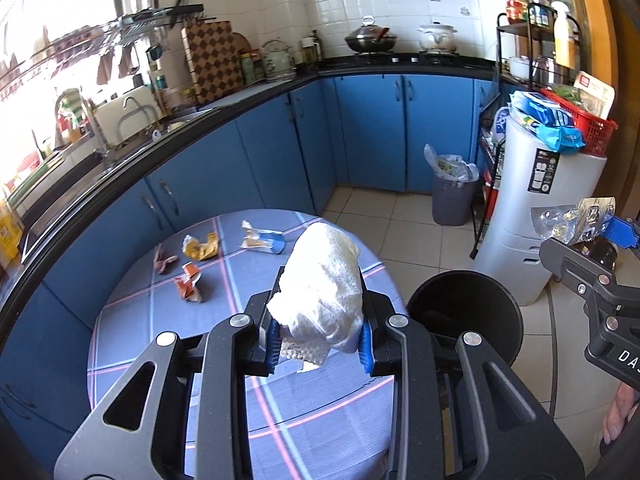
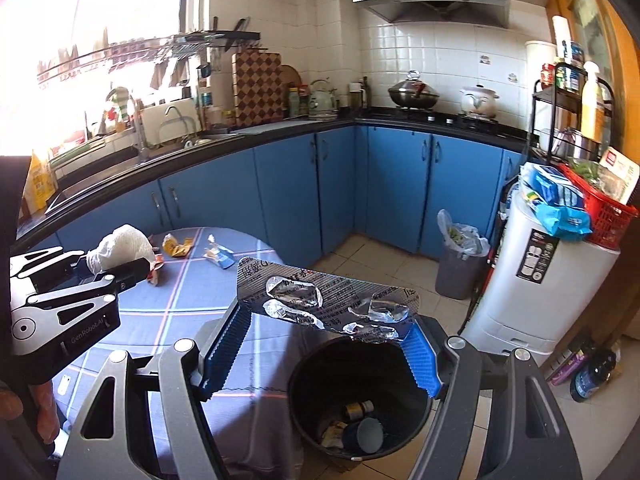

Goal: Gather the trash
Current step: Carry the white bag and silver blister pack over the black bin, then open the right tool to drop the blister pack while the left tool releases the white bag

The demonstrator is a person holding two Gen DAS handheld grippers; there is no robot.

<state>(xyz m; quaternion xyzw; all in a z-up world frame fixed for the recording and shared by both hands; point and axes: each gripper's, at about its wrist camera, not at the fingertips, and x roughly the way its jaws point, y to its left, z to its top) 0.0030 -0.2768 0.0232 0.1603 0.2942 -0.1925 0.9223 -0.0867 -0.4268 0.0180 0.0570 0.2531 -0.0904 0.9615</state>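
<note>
Beyond the table (image 1: 152,320) — four wrappers (image 1: 200,246); black bin (image 2: 360,400) beside it.
</note>
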